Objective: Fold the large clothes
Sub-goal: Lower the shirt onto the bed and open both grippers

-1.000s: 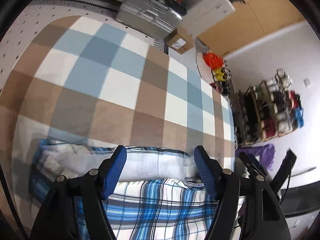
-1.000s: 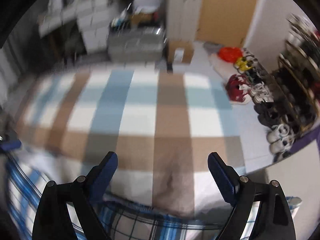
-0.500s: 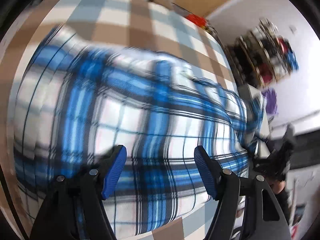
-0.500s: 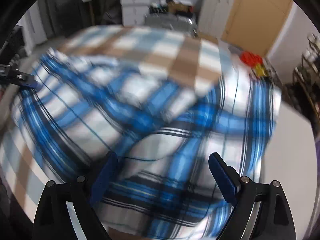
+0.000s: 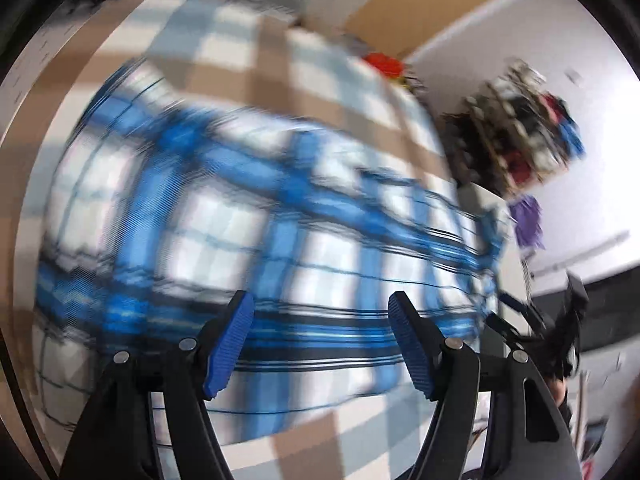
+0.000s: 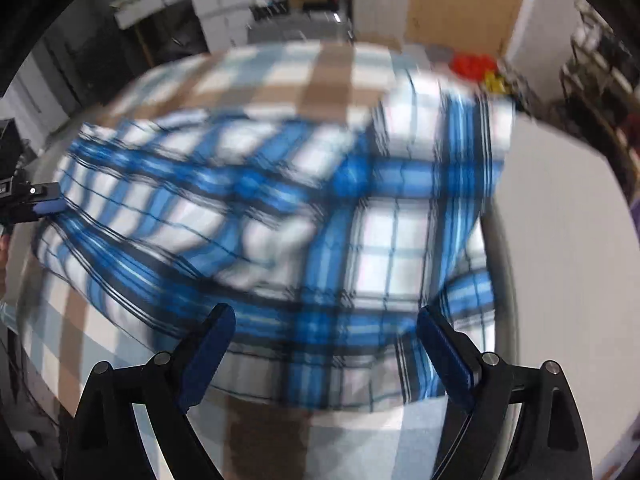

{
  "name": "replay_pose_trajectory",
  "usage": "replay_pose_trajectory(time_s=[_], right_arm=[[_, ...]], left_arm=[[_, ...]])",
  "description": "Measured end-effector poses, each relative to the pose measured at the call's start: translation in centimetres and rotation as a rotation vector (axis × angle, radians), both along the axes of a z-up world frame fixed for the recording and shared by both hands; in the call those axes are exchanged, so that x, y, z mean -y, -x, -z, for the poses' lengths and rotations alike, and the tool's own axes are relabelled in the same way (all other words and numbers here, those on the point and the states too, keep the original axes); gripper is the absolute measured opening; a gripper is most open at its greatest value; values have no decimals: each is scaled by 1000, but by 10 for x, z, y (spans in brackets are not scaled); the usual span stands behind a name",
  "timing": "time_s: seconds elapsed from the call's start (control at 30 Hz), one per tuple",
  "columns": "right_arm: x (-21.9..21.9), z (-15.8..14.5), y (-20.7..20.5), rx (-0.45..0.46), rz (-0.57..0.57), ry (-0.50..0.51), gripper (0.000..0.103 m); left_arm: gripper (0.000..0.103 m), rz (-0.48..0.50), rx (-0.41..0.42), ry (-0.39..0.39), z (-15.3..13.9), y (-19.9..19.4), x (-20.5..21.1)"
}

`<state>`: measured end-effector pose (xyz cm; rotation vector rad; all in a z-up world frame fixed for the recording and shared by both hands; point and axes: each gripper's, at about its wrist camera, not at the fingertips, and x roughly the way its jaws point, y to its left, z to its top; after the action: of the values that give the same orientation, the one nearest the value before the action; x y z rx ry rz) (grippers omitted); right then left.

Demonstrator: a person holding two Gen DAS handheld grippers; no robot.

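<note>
Between folds on the blue plaid shirt (image 5: 256, 240) spread over the checked bed (image 6: 328, 76); both jaws released, empty. Next: picking 2 edge points.

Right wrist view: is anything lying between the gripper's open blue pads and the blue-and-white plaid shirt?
Nothing. The right gripper stands open over the blue-and-white plaid shirt, which lies on the brown, blue and white checked blanket.

You're in a cluttered home room — a checked bed (image 6: 328, 80), a shoe rack (image 5: 516, 136), a wooden door (image 6: 460, 4), stacked boxes (image 6: 208, 12).
</note>
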<state>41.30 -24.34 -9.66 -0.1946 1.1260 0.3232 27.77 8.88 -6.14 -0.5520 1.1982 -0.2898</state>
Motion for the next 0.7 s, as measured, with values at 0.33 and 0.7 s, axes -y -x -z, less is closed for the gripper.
replay_pose_trajectory(time_s=[0.33,0.7], right_arm=[[11,63,-19,-209,75,76,100],[29,38,17,-161,44,82,102]], left_arm=[[65,5,-45,-114,55,-18,-12],[65,-30,-25,-141,33,-4,-45]])
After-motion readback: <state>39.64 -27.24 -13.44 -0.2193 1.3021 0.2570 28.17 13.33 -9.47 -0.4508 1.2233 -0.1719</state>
